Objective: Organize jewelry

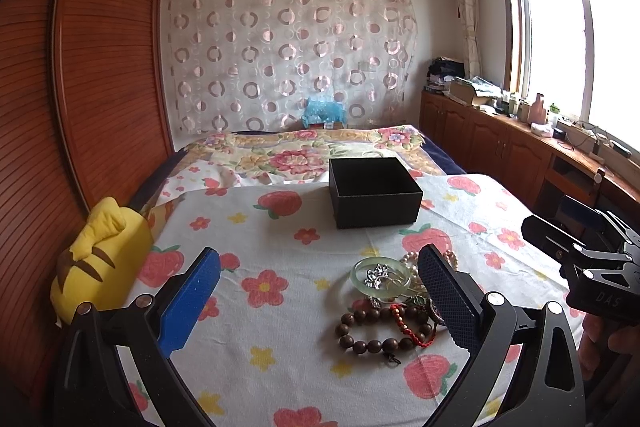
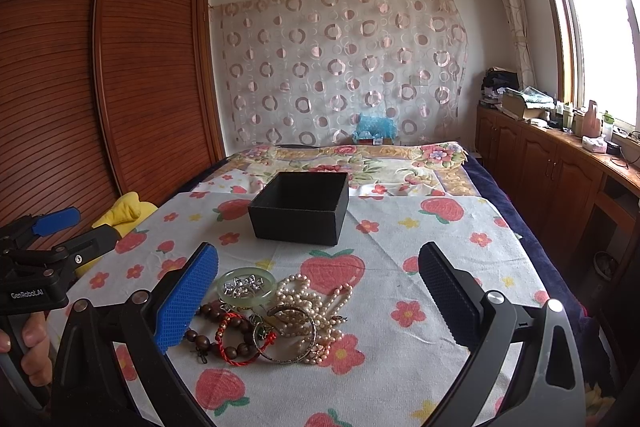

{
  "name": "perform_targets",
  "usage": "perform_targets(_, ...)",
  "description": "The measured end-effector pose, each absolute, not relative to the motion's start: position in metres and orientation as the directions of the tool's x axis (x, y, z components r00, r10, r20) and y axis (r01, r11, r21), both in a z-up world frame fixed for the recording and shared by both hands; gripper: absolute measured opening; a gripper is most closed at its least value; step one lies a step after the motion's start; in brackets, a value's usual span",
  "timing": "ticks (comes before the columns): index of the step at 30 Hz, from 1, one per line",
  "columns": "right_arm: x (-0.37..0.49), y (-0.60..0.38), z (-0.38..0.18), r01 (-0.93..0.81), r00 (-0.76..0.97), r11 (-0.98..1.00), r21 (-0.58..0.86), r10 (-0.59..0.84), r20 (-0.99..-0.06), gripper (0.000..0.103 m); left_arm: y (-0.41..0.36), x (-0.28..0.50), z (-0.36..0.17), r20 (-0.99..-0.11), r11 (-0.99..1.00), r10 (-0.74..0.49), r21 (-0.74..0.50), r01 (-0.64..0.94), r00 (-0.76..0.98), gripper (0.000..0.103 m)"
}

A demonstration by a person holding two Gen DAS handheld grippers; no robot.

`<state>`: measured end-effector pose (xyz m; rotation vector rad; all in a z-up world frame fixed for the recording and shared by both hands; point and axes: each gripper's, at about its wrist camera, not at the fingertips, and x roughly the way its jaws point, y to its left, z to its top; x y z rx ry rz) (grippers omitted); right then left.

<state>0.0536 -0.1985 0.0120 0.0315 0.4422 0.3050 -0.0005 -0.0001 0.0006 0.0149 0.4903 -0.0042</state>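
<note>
Between the wide-spread fingers of the left hand-held gripper (image 1: pixel 320 291), which grips nothing, a small heap of jewelry lies on the strawberry-and-flower cloth (image 1: pixel 280 239) spread over the bed. Nearest its right finger sit a pale green jade bangle (image 1: pixel 380 277) with a silver filigree piece (image 1: pixel 378 277) lying across it, a ring of dark wooden beads (image 1: pixel 372 331) and a red cord bracelet (image 1: pixel 412 327); a pearl strand (image 1: pixel 412 261) is partly hidden behind that finger. The right hand-held gripper (image 2: pixel 320 291) is likewise wide apart and empty, with the same heap just beside its left finger: tangled pearls, a thin metal bangle (image 2: pixel 292 335), glossy beads. Beyond both grippers, well apart from the heap, stands an open square black box (image 1: pixel 374 193), matte and straight-walled, with nothing between it and the jewelry. Left of the left gripper rests a soft yellow plush toy (image 1: pixel 100 259) against a slatted wooden wardrobe (image 1: pixel 92 67). Each gripper shows at the edge of the other's view.
</note>
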Motion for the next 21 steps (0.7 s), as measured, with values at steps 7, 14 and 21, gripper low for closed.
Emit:
perform_targets(7, 0.0536, -0.1988, 0.0123, -0.284, 0.86, 0.954, 0.096, 0.297, -0.415, 0.1, 0.0001, -0.0003, 0.0006, -0.468, 1.0, 0.0, 0.011, 0.006, 0.884, 0.095)
perform_targets(14, 0.0533, -0.1987, 0.0129, -0.284, 0.859, 0.954, 0.096, 0.298, -0.416, 0.1, 0.0, -0.0003, 0.0005, -0.467, 1.0, -0.002, 0.011, 0.008, 0.884, 0.095)
perform_targets(21, 0.053, -0.1985, 0.0135, -0.284, 0.86, 0.954, 0.096, 0.298, -0.415, 0.1, -0.0002, 0.0004, 0.0005, -0.466, 1.0, -0.002, 0.011, 0.008, 0.885, 0.095)
